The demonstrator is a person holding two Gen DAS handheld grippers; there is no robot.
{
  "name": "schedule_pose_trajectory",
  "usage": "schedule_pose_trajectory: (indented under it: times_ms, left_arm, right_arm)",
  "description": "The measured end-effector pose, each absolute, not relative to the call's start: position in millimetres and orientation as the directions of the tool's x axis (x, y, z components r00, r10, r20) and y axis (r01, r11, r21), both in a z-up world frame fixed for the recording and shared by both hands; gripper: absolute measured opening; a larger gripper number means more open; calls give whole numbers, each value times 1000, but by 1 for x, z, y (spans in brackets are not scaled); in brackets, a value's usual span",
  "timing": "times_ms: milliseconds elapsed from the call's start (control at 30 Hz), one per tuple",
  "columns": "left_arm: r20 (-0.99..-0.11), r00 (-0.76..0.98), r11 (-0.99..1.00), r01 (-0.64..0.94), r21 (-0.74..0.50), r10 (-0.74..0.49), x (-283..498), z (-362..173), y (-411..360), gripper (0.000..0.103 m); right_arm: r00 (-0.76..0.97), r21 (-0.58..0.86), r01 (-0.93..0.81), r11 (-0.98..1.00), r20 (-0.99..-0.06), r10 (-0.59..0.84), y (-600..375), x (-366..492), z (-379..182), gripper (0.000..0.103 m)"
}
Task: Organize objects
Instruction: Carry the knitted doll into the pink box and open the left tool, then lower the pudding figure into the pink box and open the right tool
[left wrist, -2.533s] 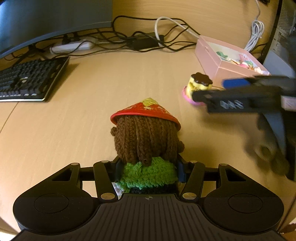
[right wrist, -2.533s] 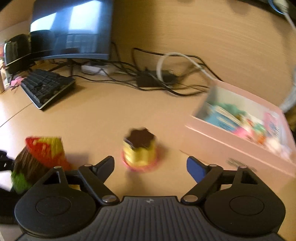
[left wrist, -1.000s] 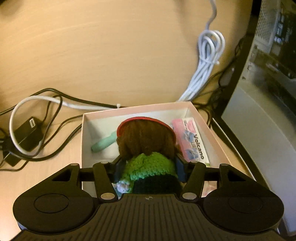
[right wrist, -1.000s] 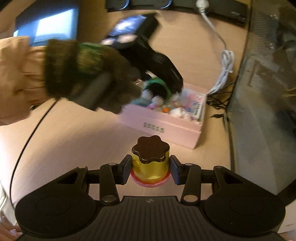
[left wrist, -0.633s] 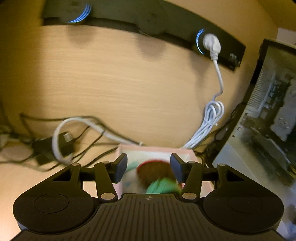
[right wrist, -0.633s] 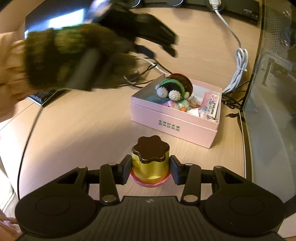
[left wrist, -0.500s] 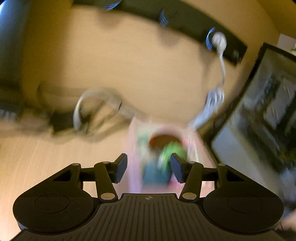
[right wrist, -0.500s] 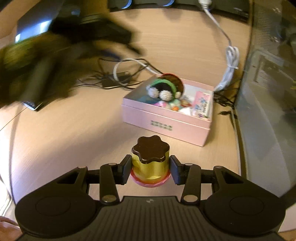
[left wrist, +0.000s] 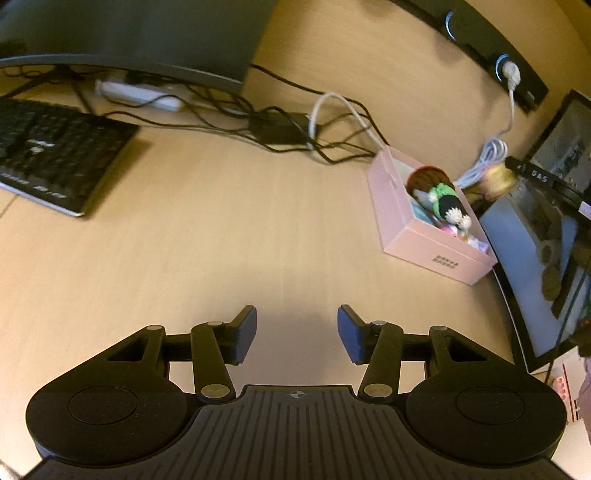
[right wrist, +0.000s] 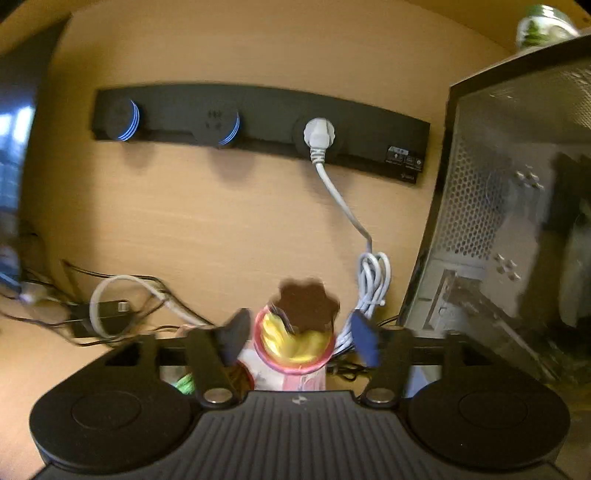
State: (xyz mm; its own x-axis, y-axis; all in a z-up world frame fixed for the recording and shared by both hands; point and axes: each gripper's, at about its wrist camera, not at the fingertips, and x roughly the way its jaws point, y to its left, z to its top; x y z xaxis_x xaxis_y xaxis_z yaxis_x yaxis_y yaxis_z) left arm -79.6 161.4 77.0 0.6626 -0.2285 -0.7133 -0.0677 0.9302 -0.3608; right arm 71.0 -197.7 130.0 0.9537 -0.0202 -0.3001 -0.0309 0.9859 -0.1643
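Keyboard keys fill the nine o'clock edge of the left wrist view, under a dark monitor at eleven o'clock, with a white power strip and a tangle of black cables running toward twelve o'clock across the wooden desk. At six o'clock the left gripper hangs over bare desk with its jaws partly apart and closing, and nothing lies between them. Toward two o'clock sits the pink box, and the crocheted doll lies inside it, red-rimmed head toward the back, white feet toward the front. Just past the box at two o'clock the yellow pudding toy shows at the tip of the right gripper. In the right wrist view, a wall socket strip crosses at twelve o'clock with a white plug and its coiled cord dropping toward the centre. At six o'clock the right gripper has its jaws opening; the pudding toy, brown-topped on a pink base, sits tilted between the fingers, blurred, and their pads stand clear of its sides. A computer case fills three o'clock.
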Motion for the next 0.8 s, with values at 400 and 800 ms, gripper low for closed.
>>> schedule_pose_trajectory:
  times_ms: [400,800]
  left_arm:
    - [-725,608,936,97,-338,-324,-22,77,112,53]
    - [-772,613,985,100,-138,-170,123,76,-3,52]
  right_arm:
    - [821,-69,-180,981,-560,111,-194,1,82,72]
    - [752,-129,-175,976,-657,48,-235,-20,79,73]
